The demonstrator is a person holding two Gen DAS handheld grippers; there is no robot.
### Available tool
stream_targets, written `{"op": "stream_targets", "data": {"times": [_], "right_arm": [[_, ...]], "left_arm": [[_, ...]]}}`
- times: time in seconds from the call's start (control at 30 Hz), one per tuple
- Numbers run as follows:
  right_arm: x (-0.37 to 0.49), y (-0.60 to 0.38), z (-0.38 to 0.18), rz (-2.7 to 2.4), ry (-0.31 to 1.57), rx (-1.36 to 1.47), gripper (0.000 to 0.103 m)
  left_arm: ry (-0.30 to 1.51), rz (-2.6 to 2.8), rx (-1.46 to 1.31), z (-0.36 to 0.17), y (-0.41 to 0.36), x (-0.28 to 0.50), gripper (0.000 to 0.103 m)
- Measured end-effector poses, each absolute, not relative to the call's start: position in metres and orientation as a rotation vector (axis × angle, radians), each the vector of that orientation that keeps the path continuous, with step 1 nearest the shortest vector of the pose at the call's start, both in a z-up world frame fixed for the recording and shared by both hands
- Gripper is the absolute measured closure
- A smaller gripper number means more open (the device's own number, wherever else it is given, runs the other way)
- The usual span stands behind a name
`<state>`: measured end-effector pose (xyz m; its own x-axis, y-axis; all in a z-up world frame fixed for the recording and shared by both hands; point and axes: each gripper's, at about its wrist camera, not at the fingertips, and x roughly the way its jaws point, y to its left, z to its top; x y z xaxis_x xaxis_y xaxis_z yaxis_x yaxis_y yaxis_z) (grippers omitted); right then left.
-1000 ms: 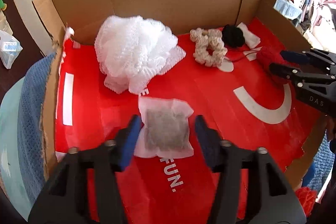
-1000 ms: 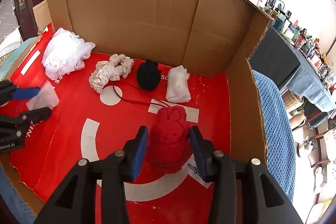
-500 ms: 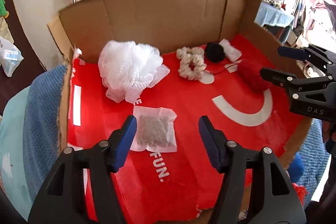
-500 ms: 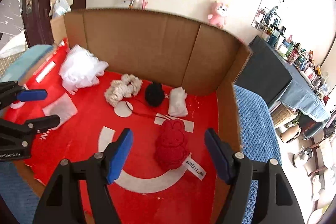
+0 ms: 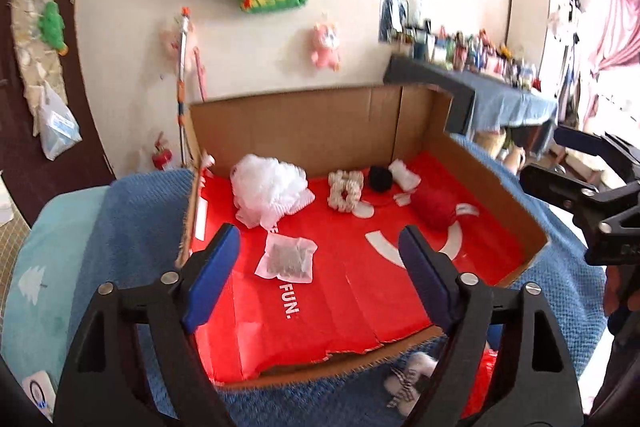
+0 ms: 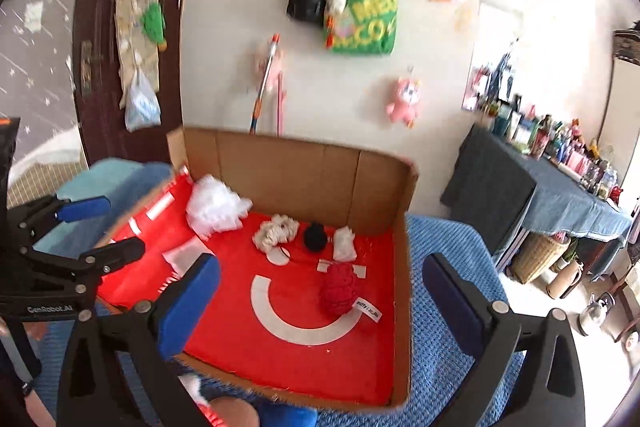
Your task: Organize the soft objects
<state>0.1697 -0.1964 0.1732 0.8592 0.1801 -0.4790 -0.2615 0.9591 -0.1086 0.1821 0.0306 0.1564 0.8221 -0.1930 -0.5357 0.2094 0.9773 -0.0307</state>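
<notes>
While both jaws are opening, left gripper (image 5: 316, 275) and right gripper (image 6: 320, 297) hold nothing.

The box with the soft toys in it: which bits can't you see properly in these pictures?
- Soft things on the blue blanket in front of the cardboard box: both views, hidden by the gripper fingers and cut off at the bottom edge.
- Sachet: contents too small in the left view; mostly behind the left gripper in the right view.
- Red knitted toy's label: print too blurred to read.
</notes>
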Motion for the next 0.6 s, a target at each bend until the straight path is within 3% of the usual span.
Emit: {"op": "stream_targets", "data": {"times": [0.6], "right_arm": [[0.064,-0.206,0.147,0.148,0.317,-0.145,0.0]], "left_arm": [[0.344,-0.163,-0.007,0.148,0.026,0.079,0.007]]}}
